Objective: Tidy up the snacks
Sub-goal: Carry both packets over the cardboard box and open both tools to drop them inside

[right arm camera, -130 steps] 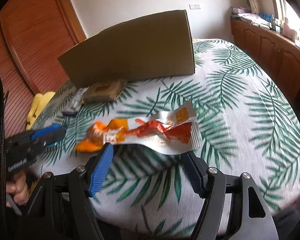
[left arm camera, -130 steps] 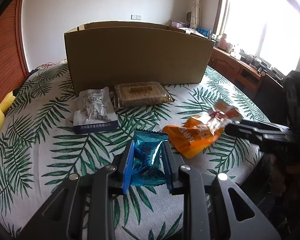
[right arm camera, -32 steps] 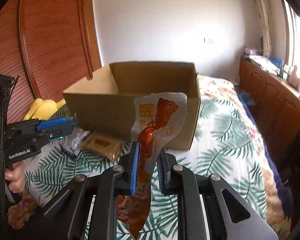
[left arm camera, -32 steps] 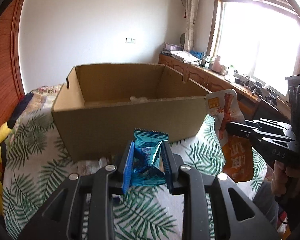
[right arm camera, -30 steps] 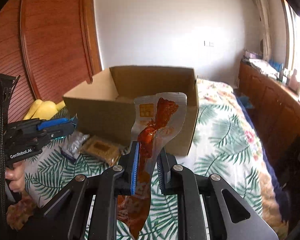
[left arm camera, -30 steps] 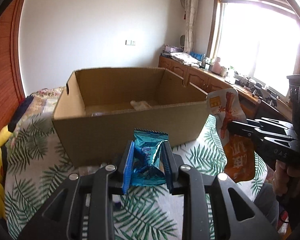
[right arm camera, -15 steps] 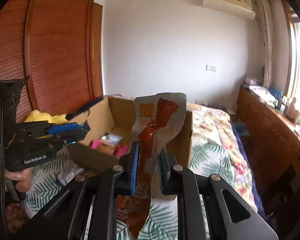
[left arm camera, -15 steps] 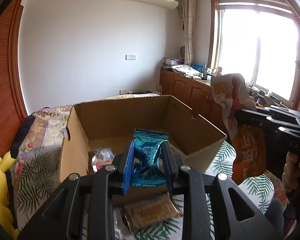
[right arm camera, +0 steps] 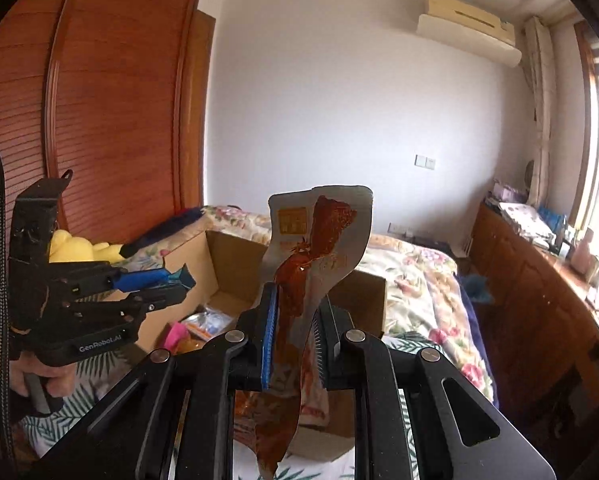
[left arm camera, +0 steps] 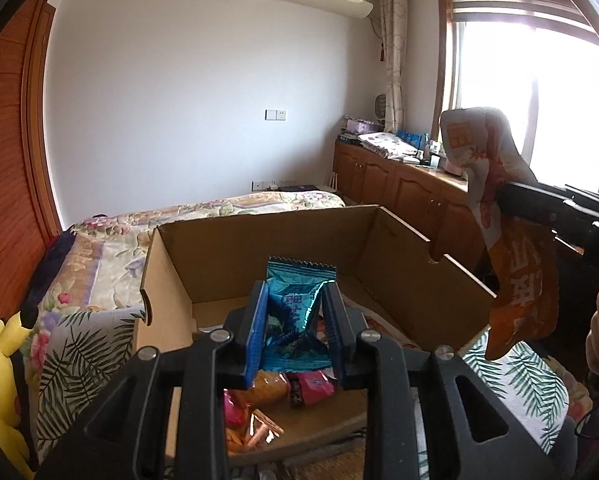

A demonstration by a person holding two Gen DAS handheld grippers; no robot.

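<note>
Two packets are up in the air, one in each of your grippers. Your left gripper [left arm camera: 295,328] pinches the teal packet [left arm camera: 297,312] between its fingers, above the open box [left arm camera: 379,240]. Your right gripper [right arm camera: 293,340] pinches the orange packet [right arm camera: 311,280] mid-length, held upright over the box's near right corner. Down in the box lie a pink packet [left arm camera: 313,386], a yellow one [left arm camera: 267,386] and what may be more, partly hidden. Beyond it, a floral bed [left arm camera: 219,206].

The left gripper [left arm camera: 297,326] pinches a teal snack packet [left arm camera: 295,312] above the open cardboard box [left arm camera: 415,248].
</note>
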